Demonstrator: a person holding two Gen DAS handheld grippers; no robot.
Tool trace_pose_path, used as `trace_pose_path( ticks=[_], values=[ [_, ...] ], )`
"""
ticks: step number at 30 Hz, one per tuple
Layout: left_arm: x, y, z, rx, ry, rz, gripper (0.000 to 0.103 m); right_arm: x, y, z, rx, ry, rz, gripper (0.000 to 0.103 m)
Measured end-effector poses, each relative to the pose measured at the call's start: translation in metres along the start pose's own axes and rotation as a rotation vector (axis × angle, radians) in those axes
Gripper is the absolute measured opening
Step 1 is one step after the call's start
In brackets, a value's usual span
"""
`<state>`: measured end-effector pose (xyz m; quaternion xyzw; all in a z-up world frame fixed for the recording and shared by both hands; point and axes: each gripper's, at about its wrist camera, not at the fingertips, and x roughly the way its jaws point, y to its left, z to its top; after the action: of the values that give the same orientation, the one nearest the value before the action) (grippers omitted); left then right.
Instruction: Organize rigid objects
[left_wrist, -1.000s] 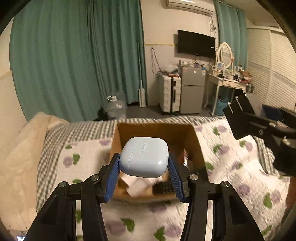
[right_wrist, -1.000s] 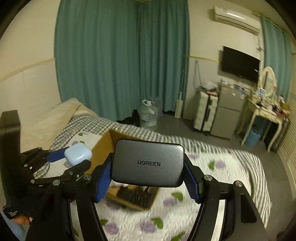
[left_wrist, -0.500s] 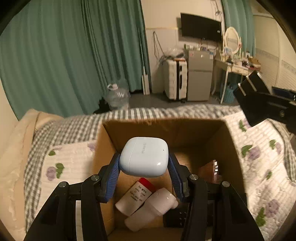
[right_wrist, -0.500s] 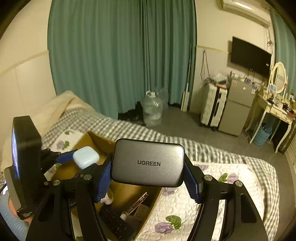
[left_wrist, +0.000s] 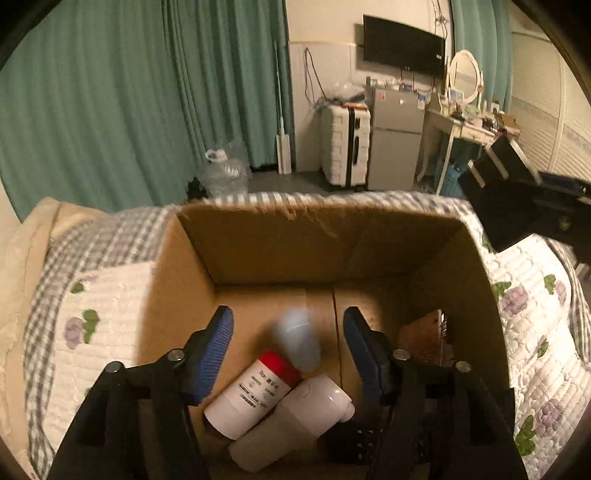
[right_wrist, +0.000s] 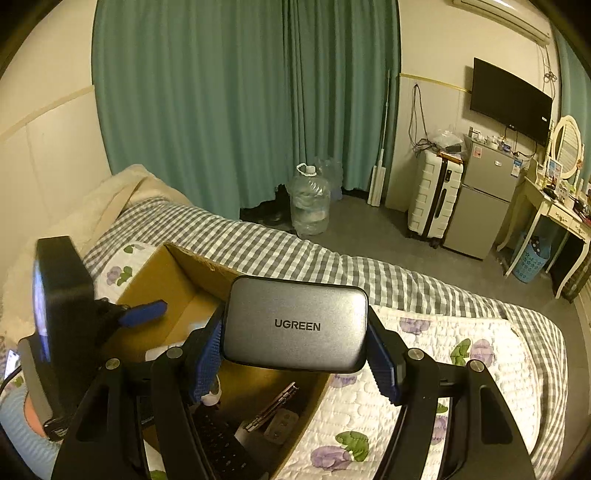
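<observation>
My left gripper (left_wrist: 288, 332) is open above the open cardboard box (left_wrist: 280, 236). The pale blue earbud case (left_wrist: 297, 341) is a blur between the jaws, loose and falling inside the box. Below it lie a white bottle with a red cap (left_wrist: 255, 391) and a white bottle (left_wrist: 295, 421). My right gripper (right_wrist: 295, 350) is shut on a grey UGREEN charger (right_wrist: 295, 323), held above the box's right edge (right_wrist: 207, 264). The left gripper also shows in the right wrist view (right_wrist: 144, 314).
The box sits on a bed with a floral quilt (right_wrist: 461, 365) and checked blanket (right_wrist: 295, 254). A black remote (right_wrist: 221, 446) and small items lie in the box. Beyond are a water jug (right_wrist: 308, 201), suitcase (right_wrist: 434, 195), fridge (right_wrist: 480, 199) and desk.
My left gripper moved down over the box and opened, letting go of the earbud case, which is dropping. My right gripper moved closer to the box with the charger.
</observation>
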<state>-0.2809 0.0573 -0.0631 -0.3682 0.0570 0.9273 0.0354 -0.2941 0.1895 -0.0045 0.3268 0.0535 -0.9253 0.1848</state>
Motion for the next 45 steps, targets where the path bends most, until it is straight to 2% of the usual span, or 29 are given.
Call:
trace_pose_path(
  ticks=[4, 9, 17, 24, 26, 27, 31, 35, 41, 45],
  values=[
    [-0.024, 0.007, 0.006, 0.005, -0.05, 0.039, 0.067, -0.003, 0.004, 0.003, 0.007, -0.004, 0.002, 0.068],
    [-0.047, 0.025, 0.004, -0.023, -0.091, 0.05, 0.068, 0.015, 0.016, -0.002, -0.004, 0.054, 0.022, 0.068],
    [-0.042, 0.039, -0.007, -0.046, -0.099, 0.078, 0.068, 0.063, 0.029, -0.02, -0.028, 0.162, 0.001, 0.068],
    [-0.037, 0.04, -0.009, -0.042, -0.11, 0.074, 0.068, 0.088, 0.031, -0.023, -0.02, 0.217, 0.0, 0.069],
    [-0.038, 0.04, -0.01, -0.044, -0.114, 0.071, 0.068, 0.085, 0.031, -0.021, -0.021, 0.195, -0.007, 0.074],
    [-0.039, 0.04, -0.011, -0.045, -0.118, 0.071, 0.068, 0.081, 0.031, -0.02, -0.023, 0.178, -0.022, 0.077],
    [-0.05, 0.038, -0.009, -0.039, -0.136, 0.077, 0.068, 0.066, 0.03, -0.012, -0.004, 0.149, -0.037, 0.078],
    [-0.085, 0.035, -0.002, -0.038, -0.197, 0.085, 0.068, 0.03, 0.027, -0.009, 0.019, 0.108, -0.073, 0.079],
    [-0.179, 0.029, 0.01, -0.014, -0.366, 0.107, 0.069, -0.058, 0.039, -0.002, 0.012, -0.018, -0.128, 0.083],
    [-0.242, 0.031, 0.012, -0.056, -0.49, 0.099, 0.077, -0.121, 0.056, -0.004, -0.006, -0.117, -0.155, 0.091]
  ],
)
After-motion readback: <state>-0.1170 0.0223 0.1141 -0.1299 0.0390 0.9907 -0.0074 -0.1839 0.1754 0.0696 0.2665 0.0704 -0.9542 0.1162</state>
